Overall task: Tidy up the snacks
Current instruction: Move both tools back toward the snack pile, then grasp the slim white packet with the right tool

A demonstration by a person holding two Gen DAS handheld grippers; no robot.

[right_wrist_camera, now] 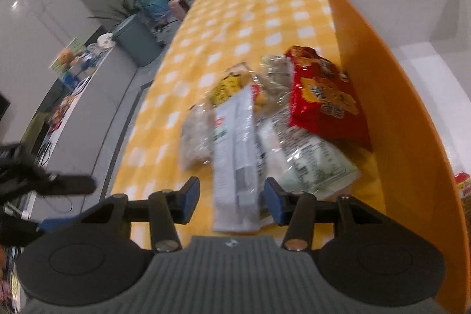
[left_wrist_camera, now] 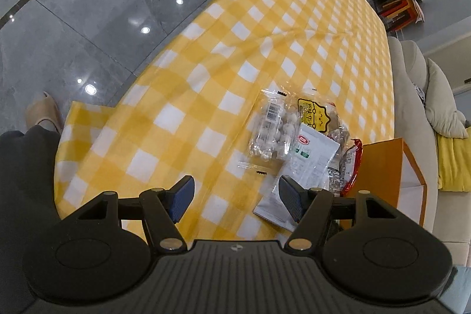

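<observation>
A heap of snack packs lies on the yellow checked tablecloth [left_wrist_camera: 206, 84] next to an orange box [left_wrist_camera: 391, 175]. The heap holds a clear bag of white sweets [left_wrist_camera: 270, 128], a yellow-labelled bag [left_wrist_camera: 312, 114], a white packet [left_wrist_camera: 306, 164] and a red bag [left_wrist_camera: 351, 167]. My left gripper [left_wrist_camera: 235, 196] is open just short of the heap, with only cloth between its fingers. My right gripper [right_wrist_camera: 231, 196] is open with the white packet [right_wrist_camera: 235, 155] lying lengthwise between its fingers, pads apart from it. The red bag [right_wrist_camera: 321, 99] leans on the orange box [right_wrist_camera: 391, 122].
The box's white inside shows a red pack [right_wrist_camera: 463, 190] at its right edge. The table's left edge drops to a grey tiled floor [left_wrist_camera: 88, 19], where a slippered foot [left_wrist_camera: 44, 114] stands. A beige sofa [left_wrist_camera: 426, 96] is behind the box. A dark blurred shape [right_wrist_camera: 59, 184] sits at the left.
</observation>
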